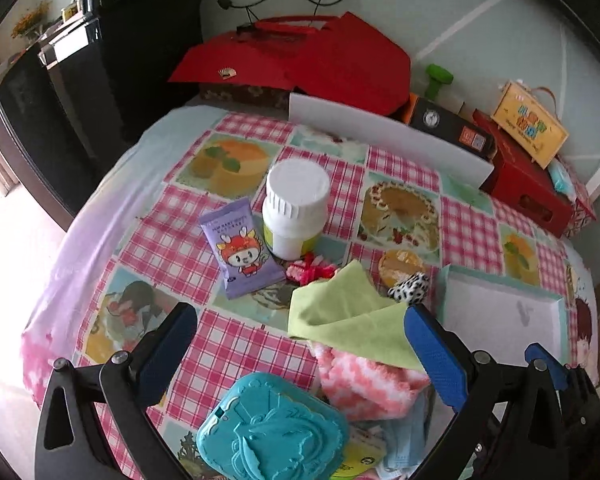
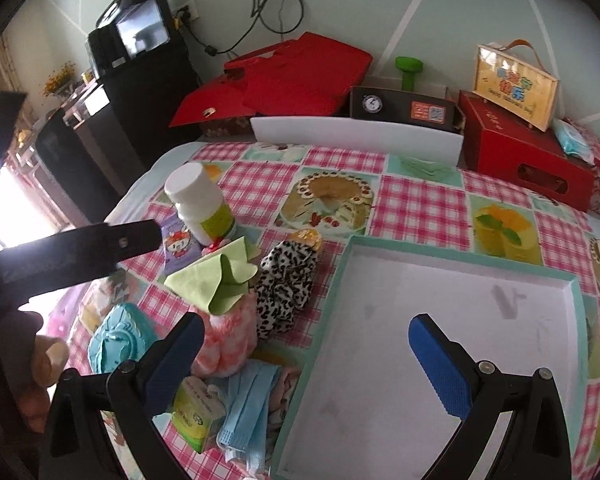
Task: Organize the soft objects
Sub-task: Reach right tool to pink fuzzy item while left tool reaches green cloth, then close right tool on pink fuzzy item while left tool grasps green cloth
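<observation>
A green cloth [image 1: 340, 312] [image 2: 216, 280] lies on a pink fluffy sock [image 1: 364, 384] [image 2: 228, 340]. A black-and-white spotted scrunchie [image 2: 284, 288] [image 1: 410, 286] lies beside them, next to a white tray with a teal rim [image 2: 340, 280] [image 1: 444, 296]. Blue face masks [image 2: 248, 408] lie at the tray's near left corner. My left gripper [image 1: 300, 348] is open, its jaws on either side of the cloth and sock. My right gripper [image 2: 306, 358] is open above the tray's left edge. Both are empty.
A white bottle [image 1: 294, 208] [image 2: 200, 204], a purple snack packet [image 1: 242, 252], a teal box [image 1: 272, 432] [image 2: 120, 336] and a green tissue pack [image 2: 192, 416] sit on the checked tablecloth. Red boxes [image 2: 524, 160] and a white board [image 2: 356, 136] line the far edge.
</observation>
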